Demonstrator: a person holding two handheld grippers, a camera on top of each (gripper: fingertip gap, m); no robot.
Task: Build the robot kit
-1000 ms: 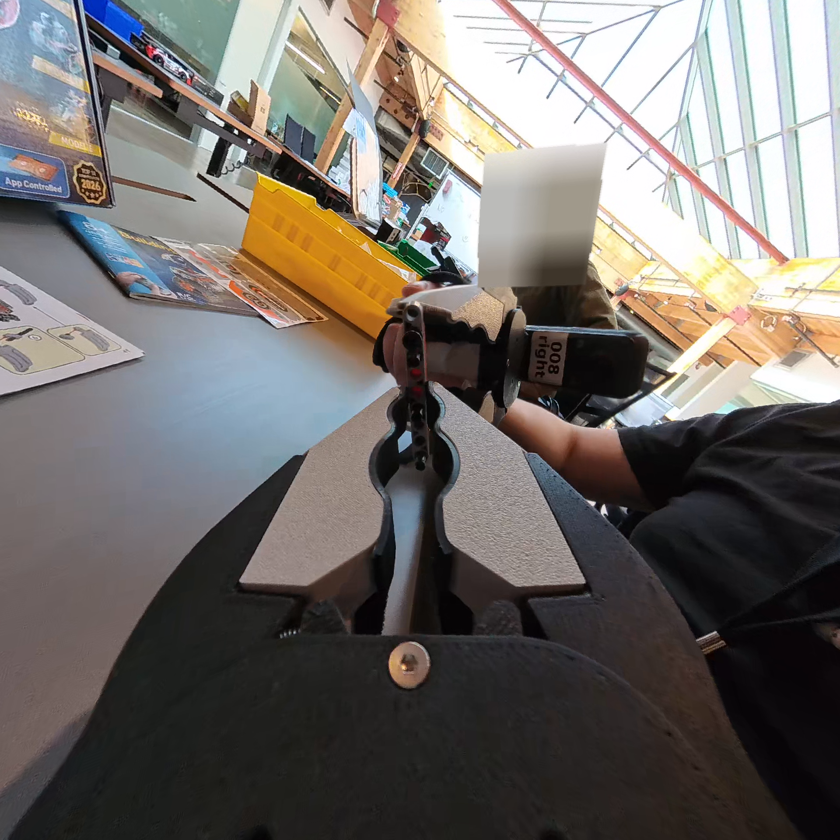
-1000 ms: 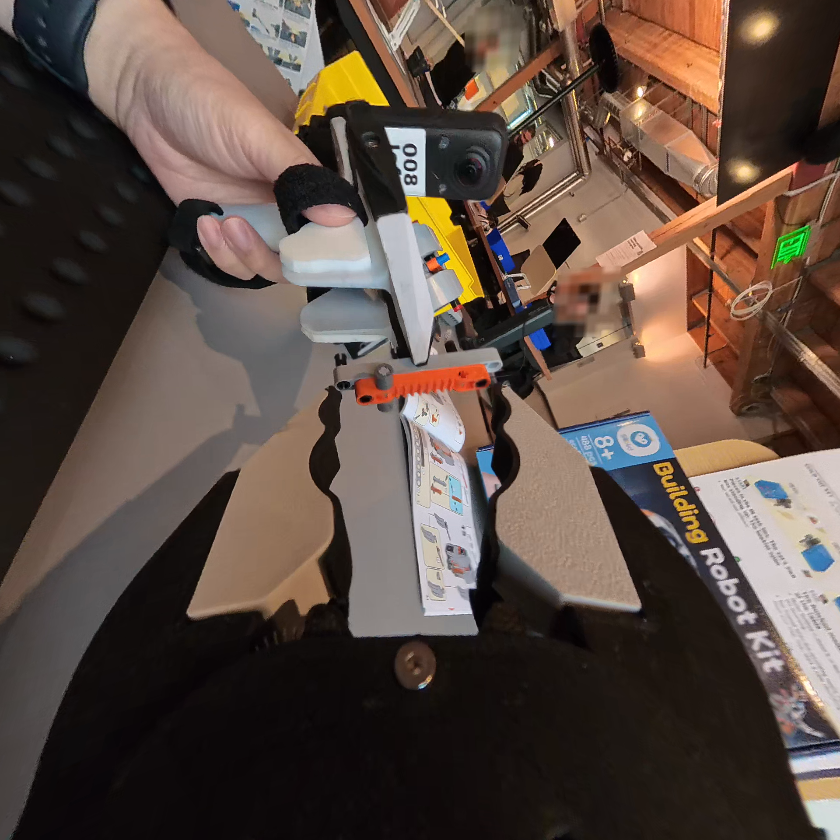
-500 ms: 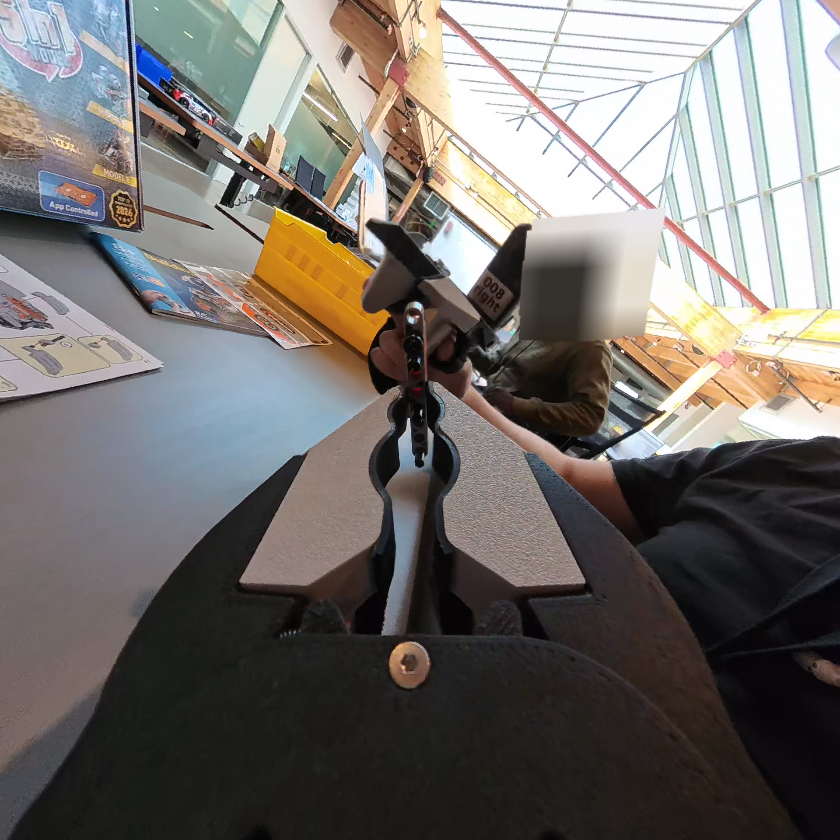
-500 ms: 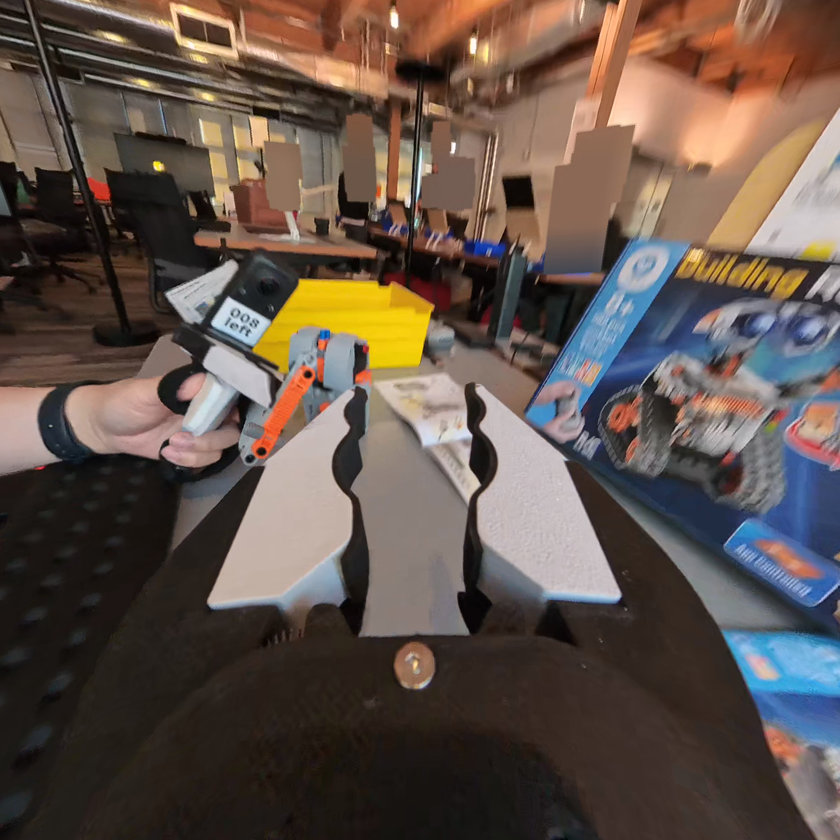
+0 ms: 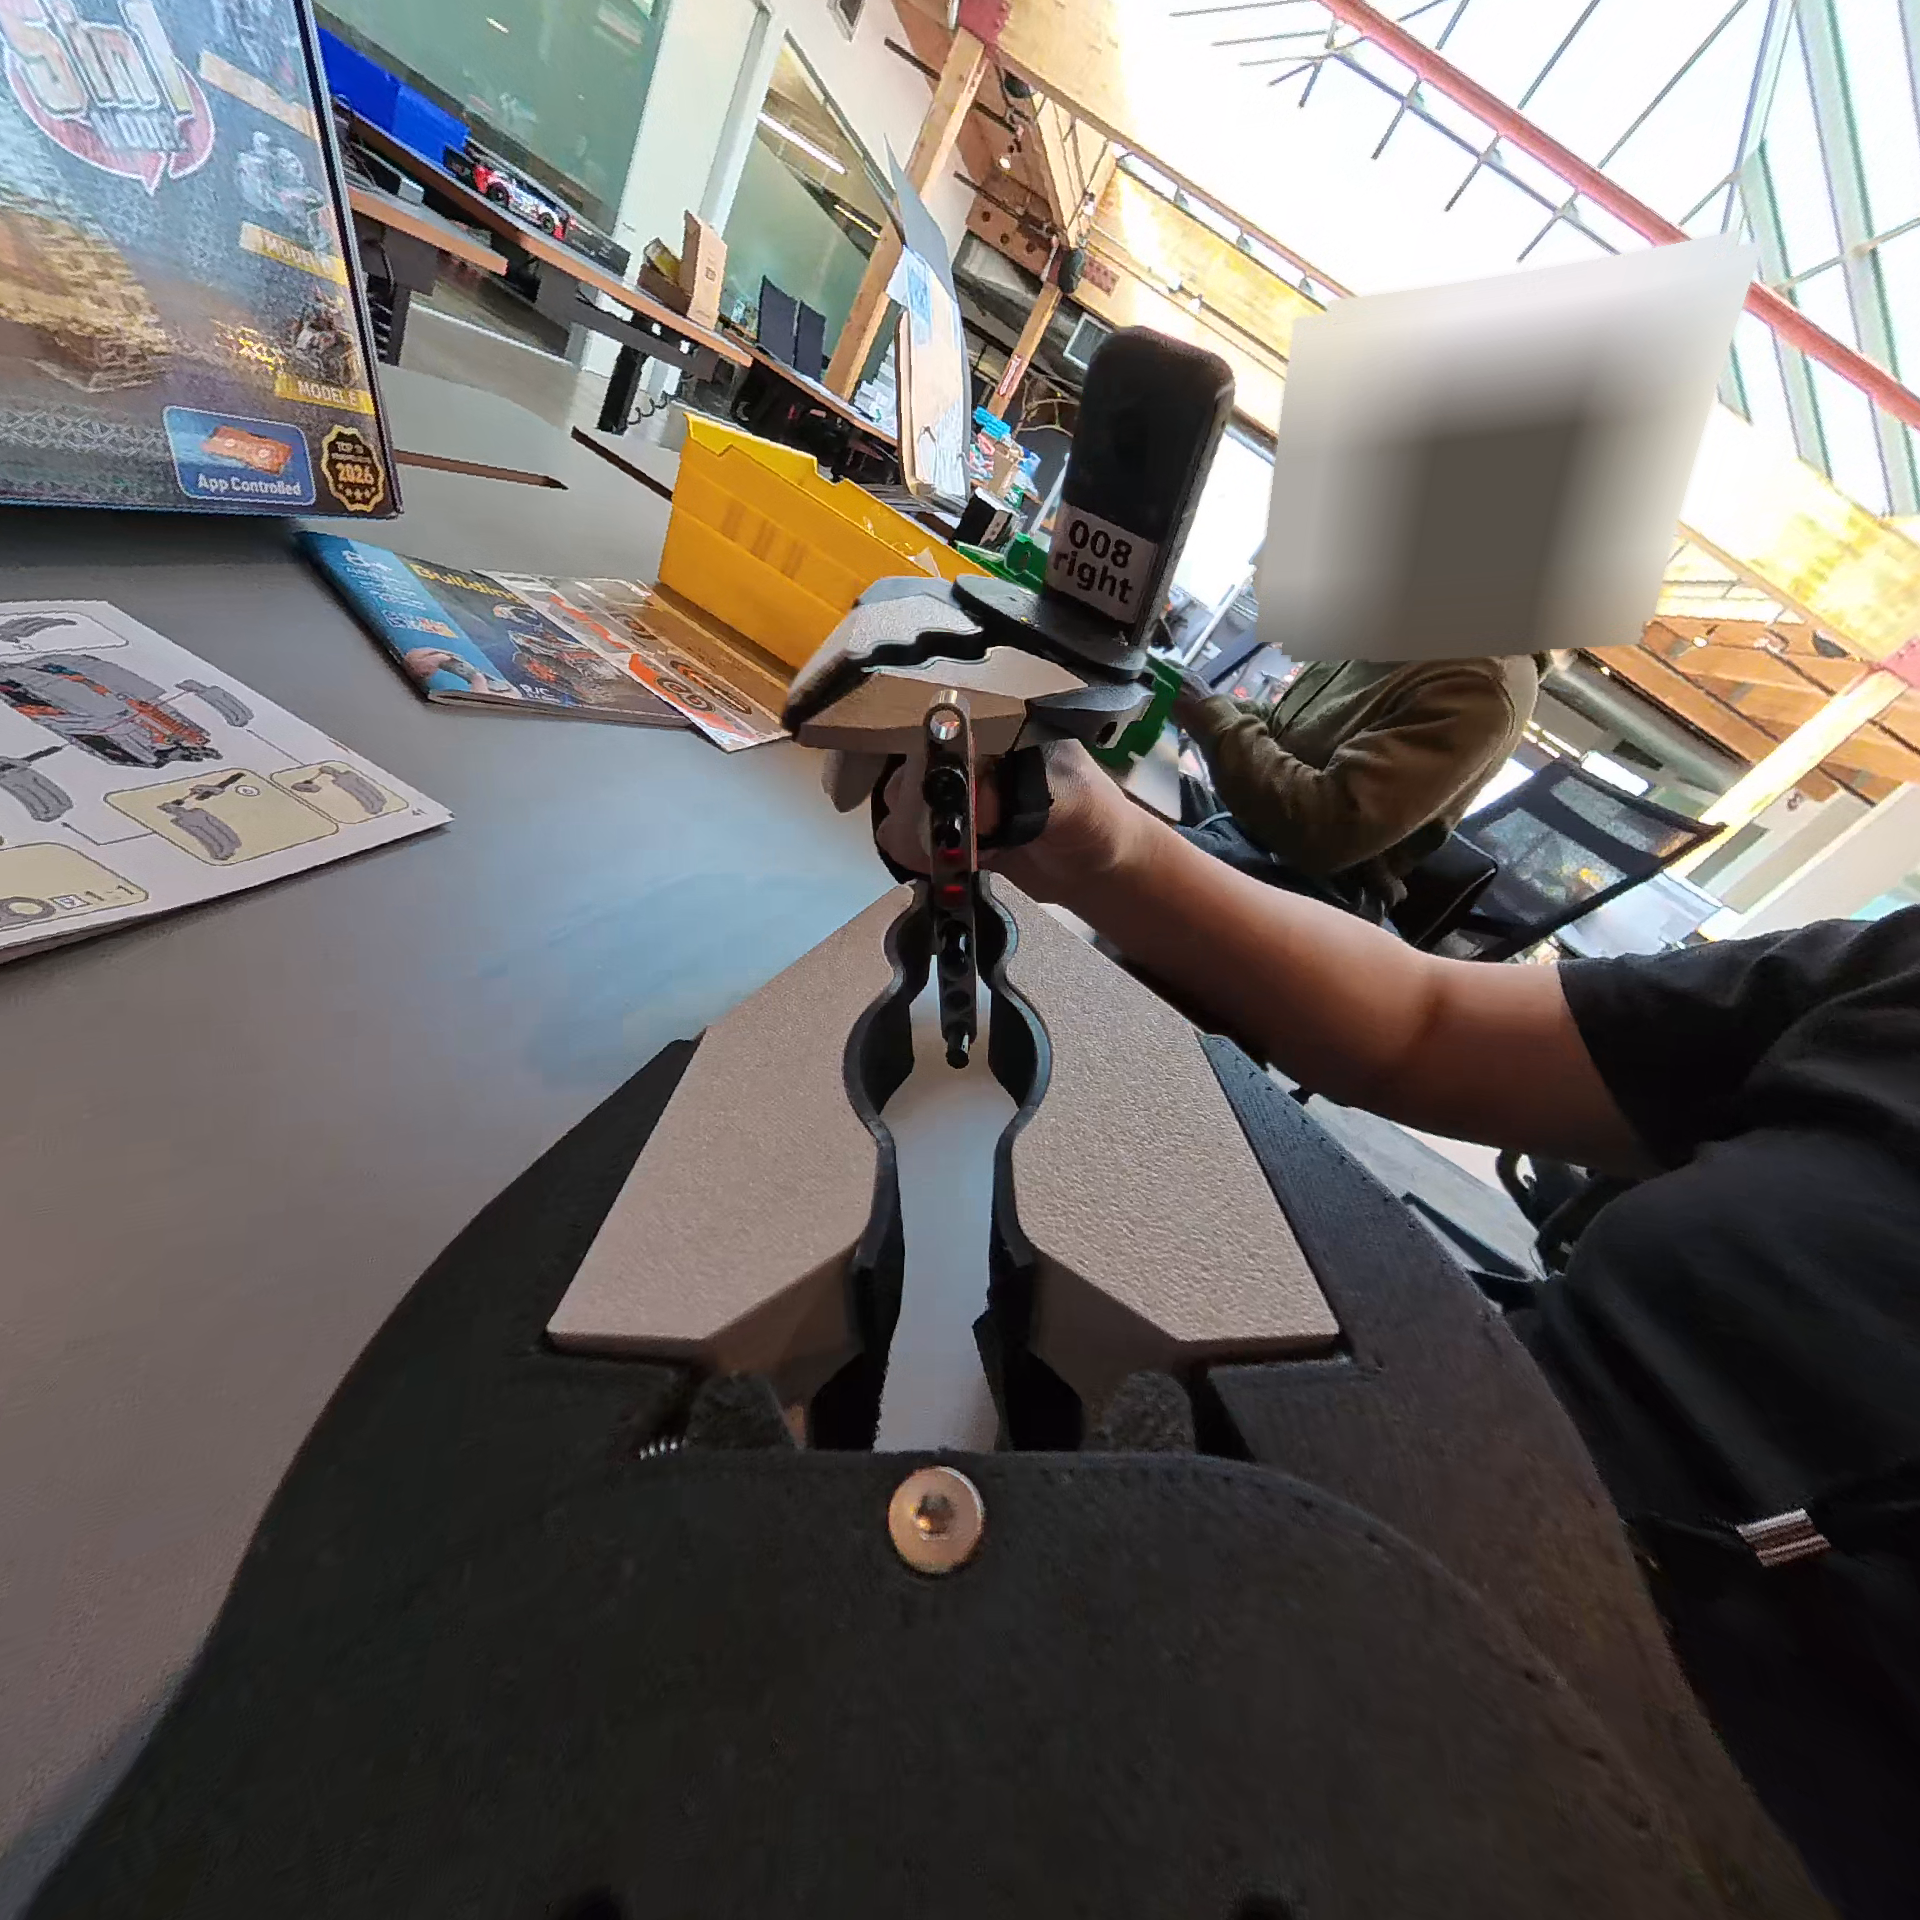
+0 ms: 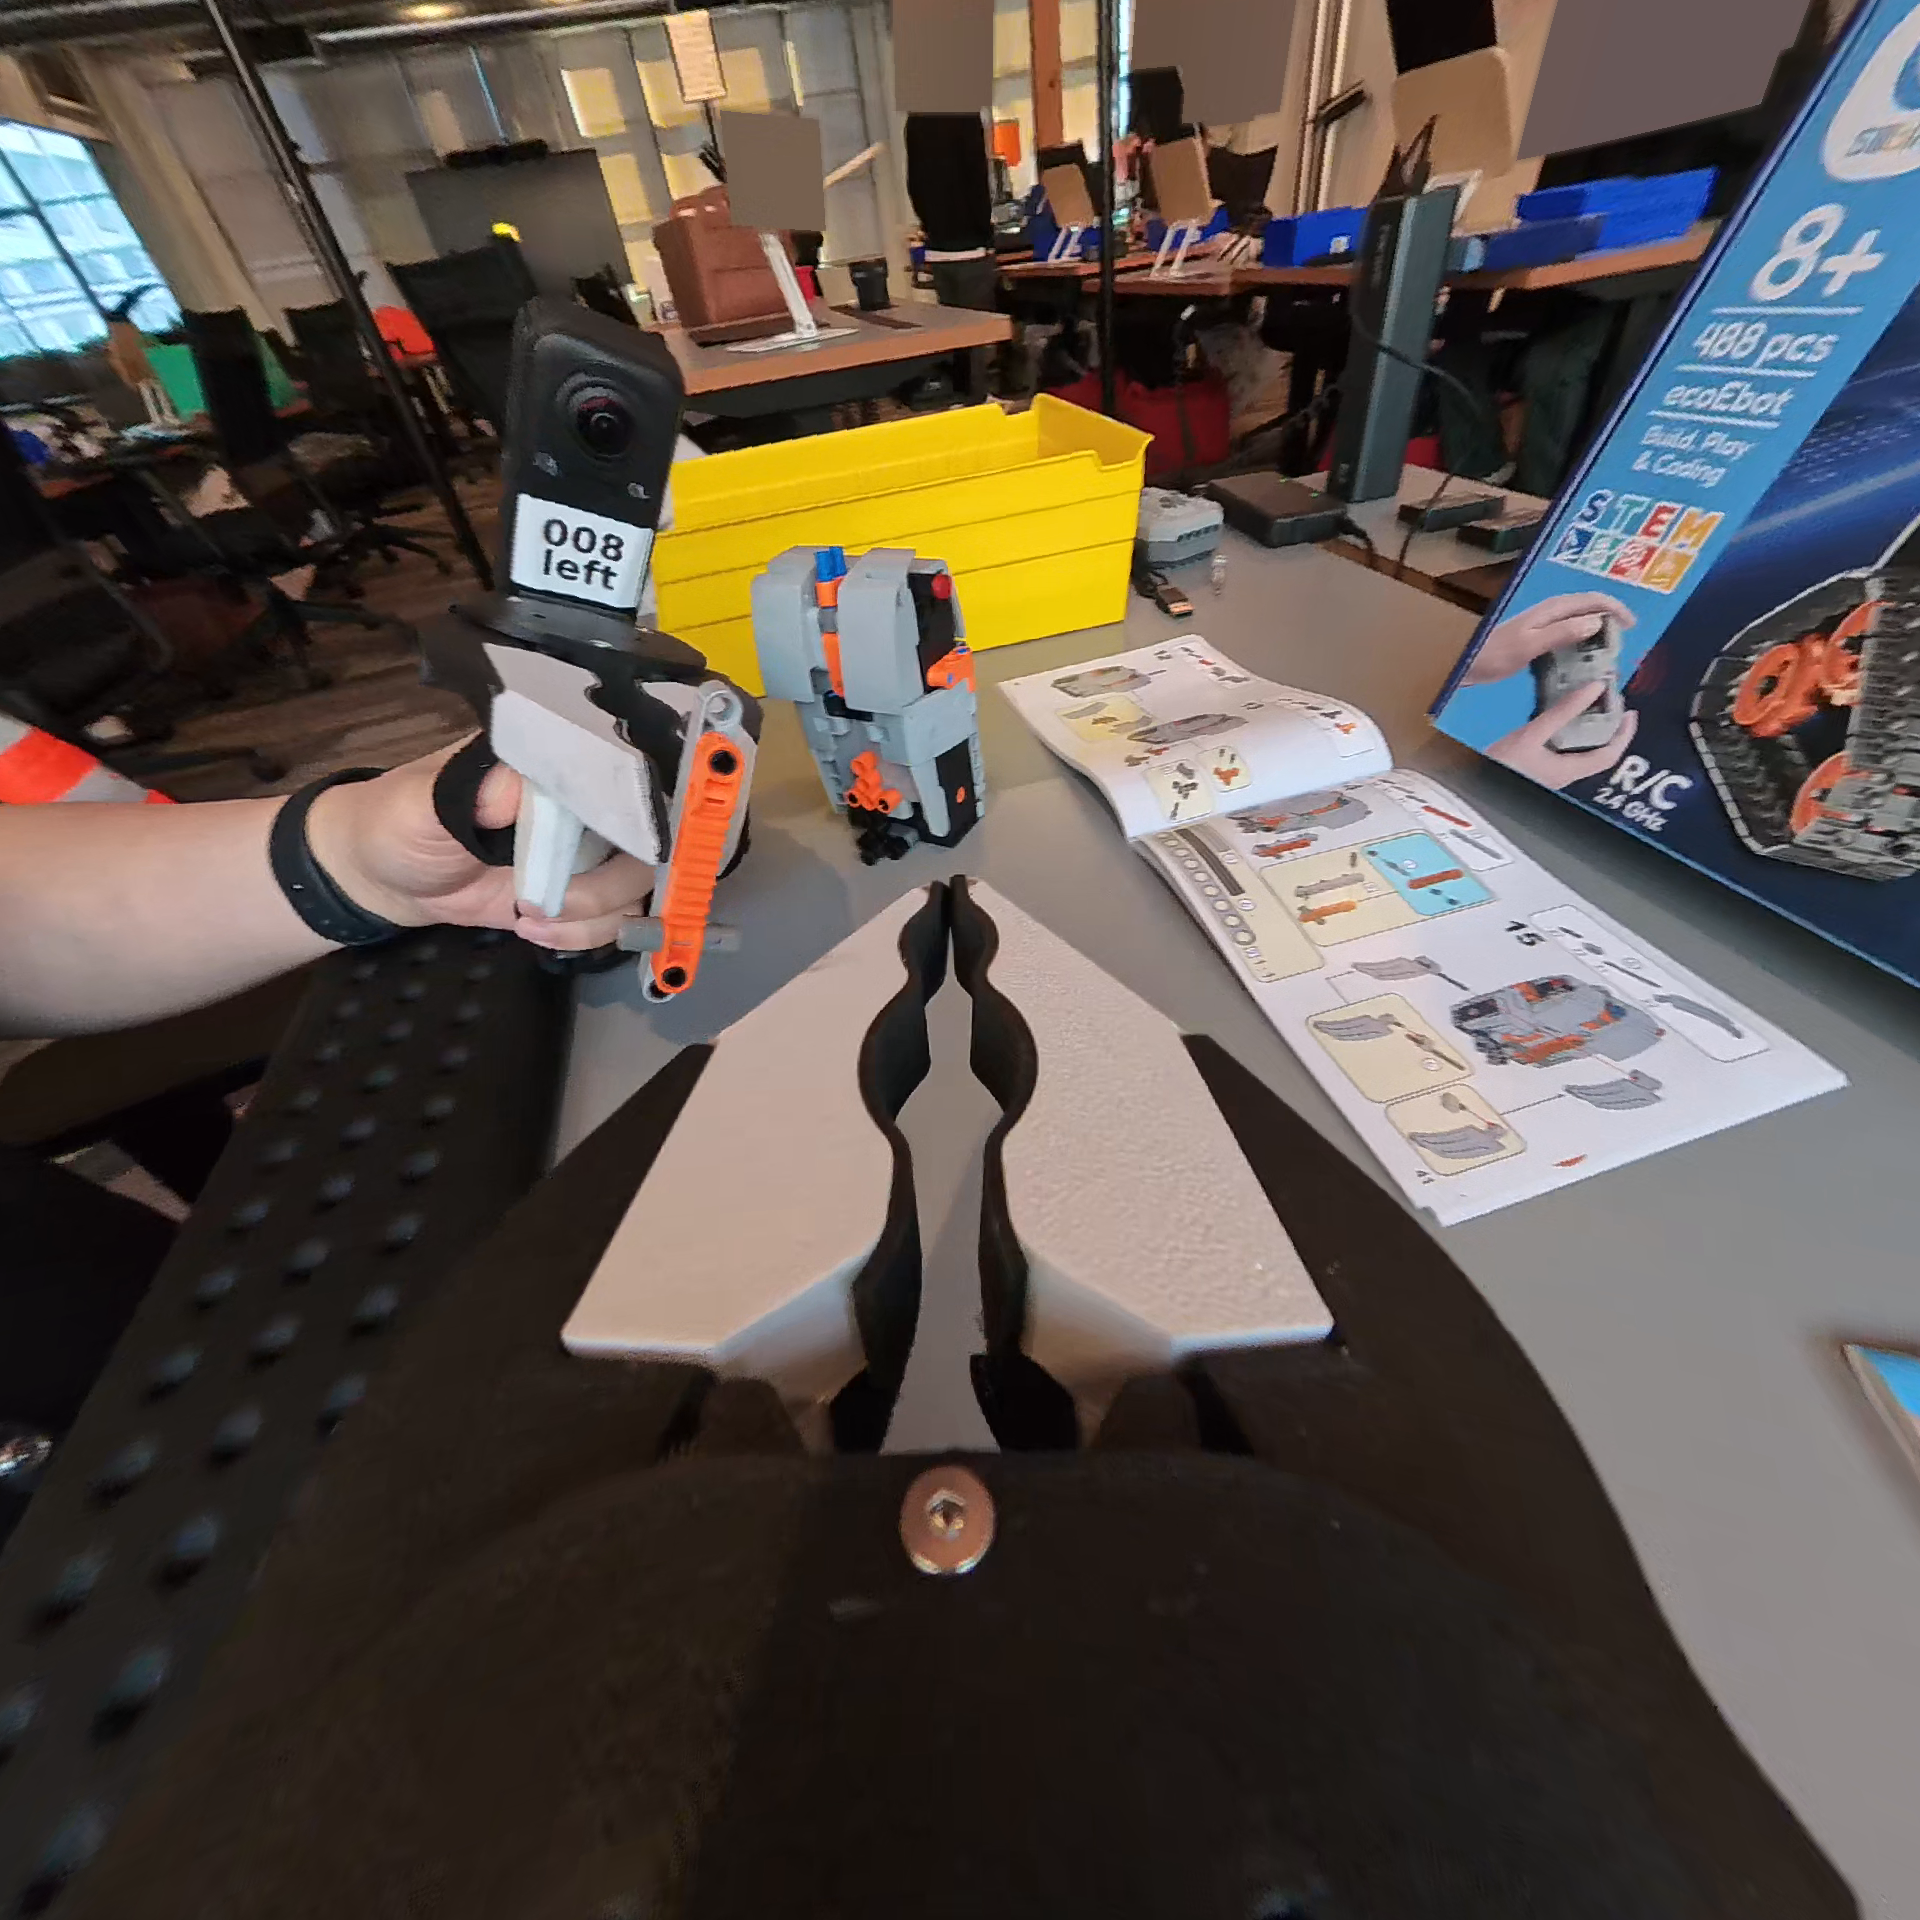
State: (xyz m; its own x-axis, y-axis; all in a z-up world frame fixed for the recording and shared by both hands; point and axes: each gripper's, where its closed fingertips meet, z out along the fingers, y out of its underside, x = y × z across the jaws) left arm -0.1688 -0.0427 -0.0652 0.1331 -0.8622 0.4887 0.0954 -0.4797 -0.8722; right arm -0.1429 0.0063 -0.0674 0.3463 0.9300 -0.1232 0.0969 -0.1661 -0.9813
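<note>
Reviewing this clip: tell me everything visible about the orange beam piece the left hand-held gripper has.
The orange beam is a long, narrow plastic building piece with a ribbed face and round holes at its ends, backed by a grey beam. A short grey pin crosses it near the lower end. The left hand-held gripper is shut on it near its upper part, holding it steeply tilted above the grey table, touching nothing else. In the left wrist view it appears edge-on as a thin dark strip between the fingers.

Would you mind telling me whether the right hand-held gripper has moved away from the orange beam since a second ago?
Yes. The right hand-held gripper, now shut and empty, has pulled back right from the orange toothed plastic beam, toward the open instruction booklet.
</note>
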